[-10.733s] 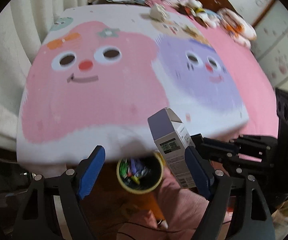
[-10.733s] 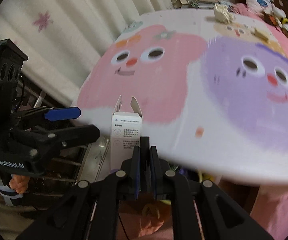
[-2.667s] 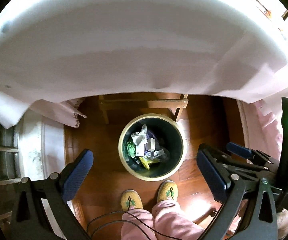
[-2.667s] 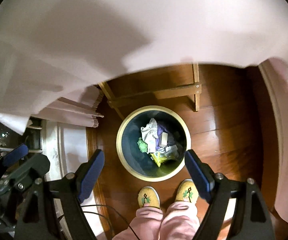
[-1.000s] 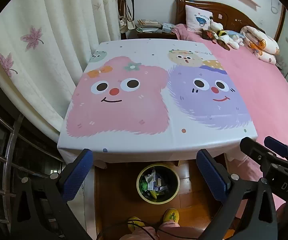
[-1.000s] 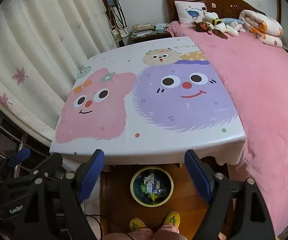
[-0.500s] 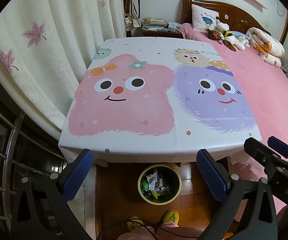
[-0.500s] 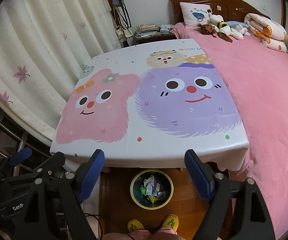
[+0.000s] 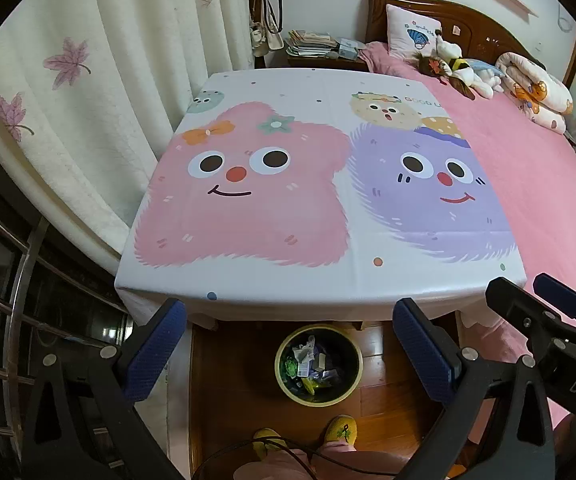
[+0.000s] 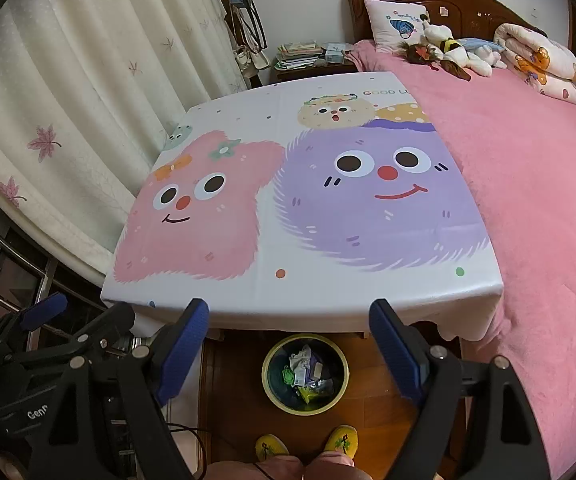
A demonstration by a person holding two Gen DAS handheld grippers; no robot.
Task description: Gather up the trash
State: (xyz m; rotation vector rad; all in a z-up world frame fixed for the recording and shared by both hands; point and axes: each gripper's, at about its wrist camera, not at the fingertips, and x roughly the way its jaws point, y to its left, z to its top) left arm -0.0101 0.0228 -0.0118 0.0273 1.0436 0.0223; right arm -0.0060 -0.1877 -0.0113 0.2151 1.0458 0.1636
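Trash [image 9: 315,364] binned, box gone, tongs [image 10: 290,356] emptied

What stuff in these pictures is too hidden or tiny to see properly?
- Trash in the trash bin: both wrist views, pieces too small and jumbled to name.
- Table legs: both views, hidden by the cartoon tablecloth.
- Papers on the nightstand: both views, too far to read.
- "GOOD L..." print: right wrist view, covered by the pink blanket.
- Person: only yellow slippers show, cut off by the bottom edge.

Cartoon tablecloth [image 9: 320,216] covers table; bin [image 9: 318,364] on floor [image 9: 231,360].
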